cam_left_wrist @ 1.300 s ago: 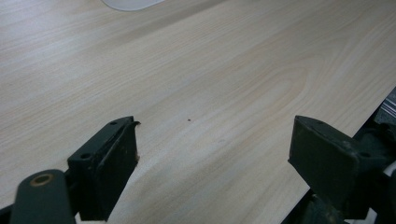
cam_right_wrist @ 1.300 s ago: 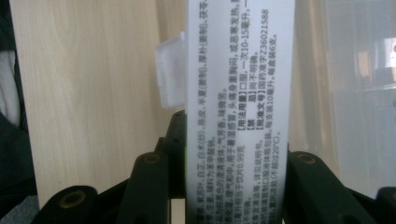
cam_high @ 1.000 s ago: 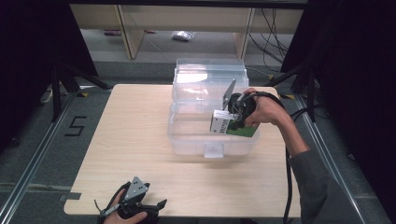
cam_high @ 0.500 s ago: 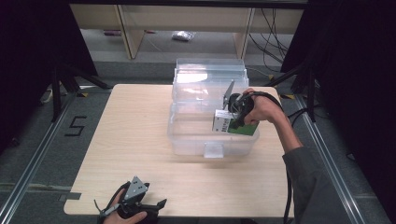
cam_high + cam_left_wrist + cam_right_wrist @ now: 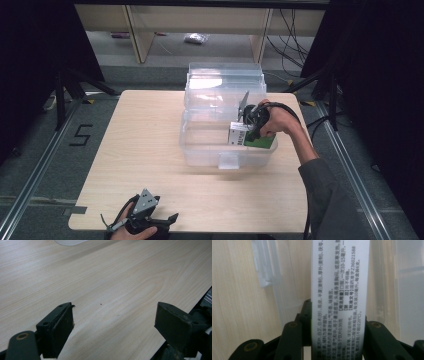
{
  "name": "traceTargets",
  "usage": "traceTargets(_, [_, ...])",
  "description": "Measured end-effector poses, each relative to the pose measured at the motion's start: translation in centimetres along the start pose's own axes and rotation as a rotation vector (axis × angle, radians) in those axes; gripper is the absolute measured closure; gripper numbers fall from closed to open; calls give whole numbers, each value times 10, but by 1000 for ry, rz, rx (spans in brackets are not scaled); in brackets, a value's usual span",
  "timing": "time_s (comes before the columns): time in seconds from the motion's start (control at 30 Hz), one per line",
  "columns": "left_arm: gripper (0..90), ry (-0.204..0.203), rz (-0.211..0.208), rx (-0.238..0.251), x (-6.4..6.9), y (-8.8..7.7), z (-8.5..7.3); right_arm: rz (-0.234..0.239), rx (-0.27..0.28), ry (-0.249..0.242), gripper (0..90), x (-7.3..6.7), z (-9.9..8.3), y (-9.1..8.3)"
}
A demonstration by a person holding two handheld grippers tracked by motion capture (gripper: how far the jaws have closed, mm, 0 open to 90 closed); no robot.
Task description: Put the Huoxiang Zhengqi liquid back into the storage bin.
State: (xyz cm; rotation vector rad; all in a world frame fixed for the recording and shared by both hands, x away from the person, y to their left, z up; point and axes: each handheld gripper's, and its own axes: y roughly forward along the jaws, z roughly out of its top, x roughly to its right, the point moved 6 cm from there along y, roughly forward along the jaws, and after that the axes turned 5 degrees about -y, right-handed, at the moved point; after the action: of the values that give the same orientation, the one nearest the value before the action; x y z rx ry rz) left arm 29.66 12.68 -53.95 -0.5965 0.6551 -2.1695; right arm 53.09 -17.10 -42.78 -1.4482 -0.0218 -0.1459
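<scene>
right gripper [image 5: 246, 131]: clamped on white and green printed cardboard box [image 5: 252, 138], centre right of high view
box place: low inside clear plastic storage bin [image 5: 200, 150], near its right wall
left gripper [image 5: 167, 220]: jaws wide, empty, bottom left
done: box in bin
left: let go, withdraw

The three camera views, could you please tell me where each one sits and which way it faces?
High view: above the table's near side, looking forward and down on the table, clear bin, both hands.
Left gripper view: on the left tongs, open over bare tabletop.
Right gripper view: on the right tongs, shut on the box.
Shared: box and bin.
</scene>
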Motion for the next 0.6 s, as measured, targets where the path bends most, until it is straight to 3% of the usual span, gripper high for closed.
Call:
traceTargets(0.07, [148, 2, 0, 0, 0, 0, 0, 1, 0, 19, 647, -1, 0, 0])
traceTargets(0.1, [148, 2, 0, 0, 0, 0, 0, 0, 13, -20, 647, 3, 1, 2])
traceTargets(0.13, [148, 3, 0, 0, 0, 0, 0, 5, 26, -29, 647, 3, 1, 3])
traceTargets(0.17, [148, 2, -1, 1, 0, 0, 0, 2, 11, -5, 647, 2, 0, 3])
traceTargets(0.33, [148, -2, 5, 7, 0, 0, 0, 16, 3, -18, 647, 2, -1, 10])
traceTargets(0.4, [148, -3, 6, 7, 0, 0, 0, 10, -2, 6, 646, 1, -3, 11])
traceTargets(0.43, [148, 3, 0, 1, 0, 0, 0, 11, 13, -37, 646, 5, -2, 14])
traceTargets(0.53, [148, 3, 0, 2, 0, 0, 0, 17, -12, 5, 646, 1, -5, 16])
traceTargets(0.6, [148, 2, 5, 3, 0, 0, 0, 19, -13, -15, 645, 1, -5, 19])
